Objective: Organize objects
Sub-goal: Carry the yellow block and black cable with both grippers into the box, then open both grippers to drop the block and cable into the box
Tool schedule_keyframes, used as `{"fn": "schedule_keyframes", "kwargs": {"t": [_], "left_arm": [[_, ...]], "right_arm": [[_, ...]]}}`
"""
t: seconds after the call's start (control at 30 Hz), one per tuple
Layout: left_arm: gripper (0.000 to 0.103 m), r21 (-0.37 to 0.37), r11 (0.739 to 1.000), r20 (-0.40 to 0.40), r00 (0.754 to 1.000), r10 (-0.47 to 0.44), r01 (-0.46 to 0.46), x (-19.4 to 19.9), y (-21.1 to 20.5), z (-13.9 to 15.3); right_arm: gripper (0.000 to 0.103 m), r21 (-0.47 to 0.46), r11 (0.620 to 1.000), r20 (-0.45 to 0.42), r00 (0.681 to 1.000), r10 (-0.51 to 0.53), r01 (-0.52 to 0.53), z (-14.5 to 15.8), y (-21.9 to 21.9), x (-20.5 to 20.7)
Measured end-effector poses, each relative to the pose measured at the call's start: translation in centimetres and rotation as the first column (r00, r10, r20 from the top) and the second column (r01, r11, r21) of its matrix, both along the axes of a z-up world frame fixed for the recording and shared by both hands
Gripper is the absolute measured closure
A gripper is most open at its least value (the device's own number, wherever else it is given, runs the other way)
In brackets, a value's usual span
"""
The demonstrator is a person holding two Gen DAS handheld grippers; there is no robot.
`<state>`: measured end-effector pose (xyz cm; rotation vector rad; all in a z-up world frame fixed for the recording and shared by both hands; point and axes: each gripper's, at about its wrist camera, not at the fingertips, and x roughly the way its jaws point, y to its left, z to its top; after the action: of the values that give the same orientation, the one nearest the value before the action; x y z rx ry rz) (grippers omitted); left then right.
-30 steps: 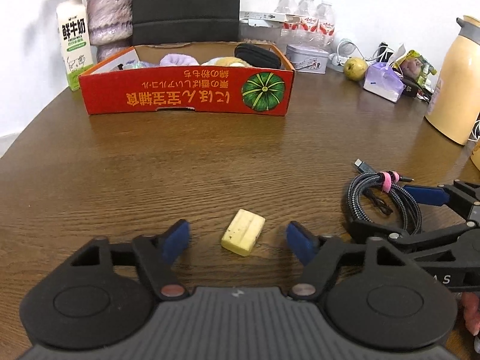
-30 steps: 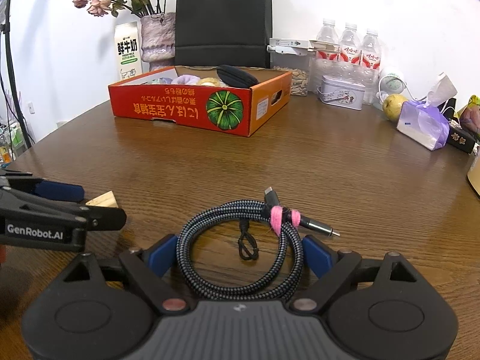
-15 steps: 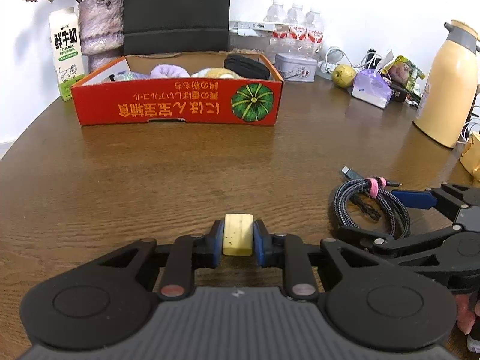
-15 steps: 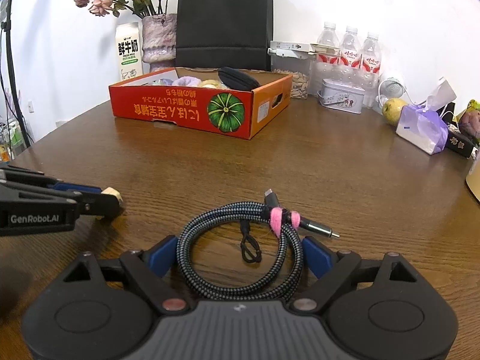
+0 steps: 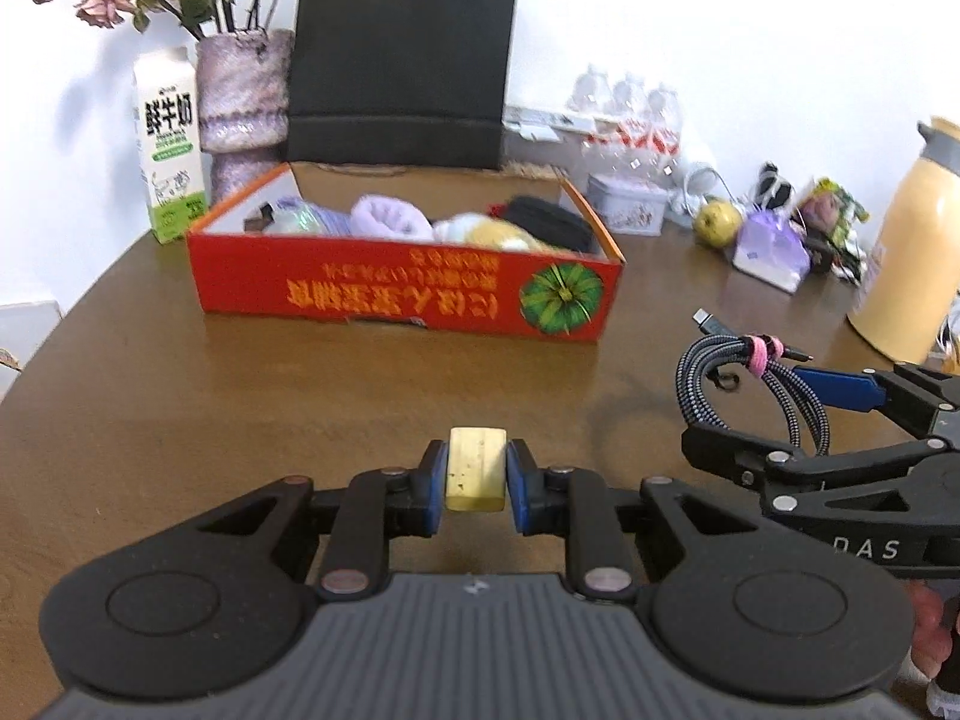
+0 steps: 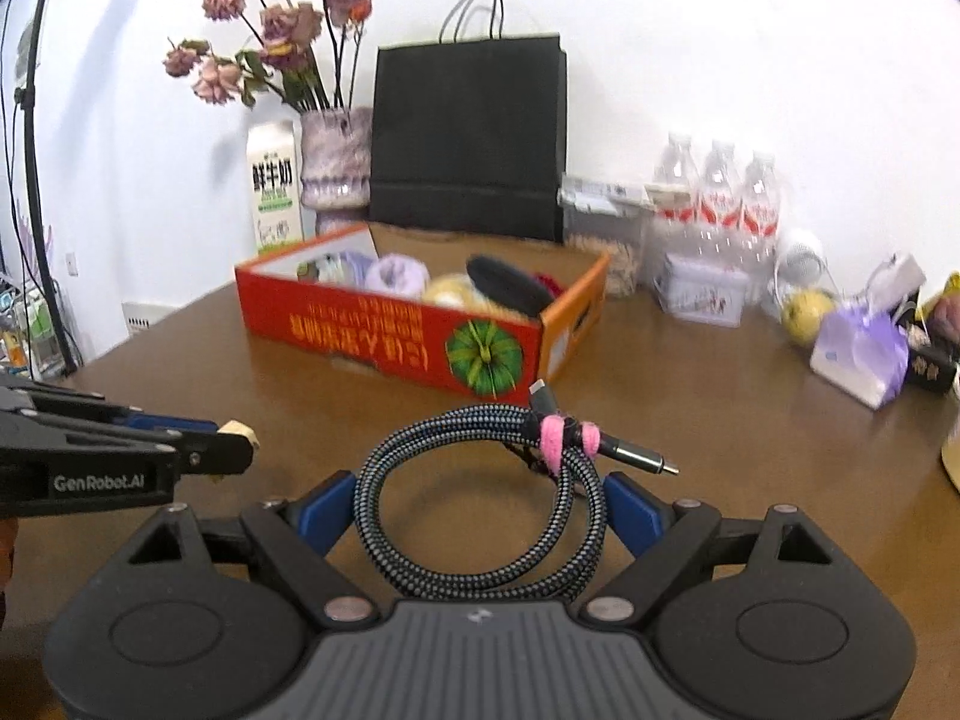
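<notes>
**Both grippers loaded, red box dead ahead**

The left gripper [image 5: 477,480] clamps a pale yellow block [image 5: 476,468] between its blue pads [image 5: 433,480], the block's long axis running forward along the fingers toward the red cardboard box [image 5: 402,294]. To its right, the right gripper [image 6: 480,510] holds a coiled braided cable [image 6: 486,480] across its widely spread jaws, the pads pressed to the outside of the coil; its pink tie [image 6: 564,435] and plug point ahead and to the right. The box, already holding soft rolled items and a black pouch, stands straight beyond the block on the brown table [image 5: 240,396], so the left hand looks the better lined up of the two; the cable would reach it at the box's right corner.

A second ago the block lay loose on the table between open left fingers, and the coil rested flat on the wood. Both now appear lifted clear, with the box seen from higher up.
</notes>
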<state>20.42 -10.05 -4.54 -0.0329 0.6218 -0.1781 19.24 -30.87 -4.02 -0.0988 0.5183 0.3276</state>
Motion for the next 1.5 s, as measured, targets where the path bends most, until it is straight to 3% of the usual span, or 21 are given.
{"fn": "schedule_keyframes", "kwargs": {"t": [0.7,1.5], "left_arm": [[0.082,-0.114,0.990,0.126,0.987,0.097,-0.083,9.0,5.9,5.0],[0.082,-0.098,0.991,0.143,0.985,0.101,-0.087,21.6,6.1,4.5]], "right_arm": [[0.015,0.033,0.999,0.107,0.994,-0.014,0.011,3.8,6.2,9.1],[0.015,0.092,0.995,0.092,0.995,-0.036,0.028,2.1,9.3,21.8]]}}
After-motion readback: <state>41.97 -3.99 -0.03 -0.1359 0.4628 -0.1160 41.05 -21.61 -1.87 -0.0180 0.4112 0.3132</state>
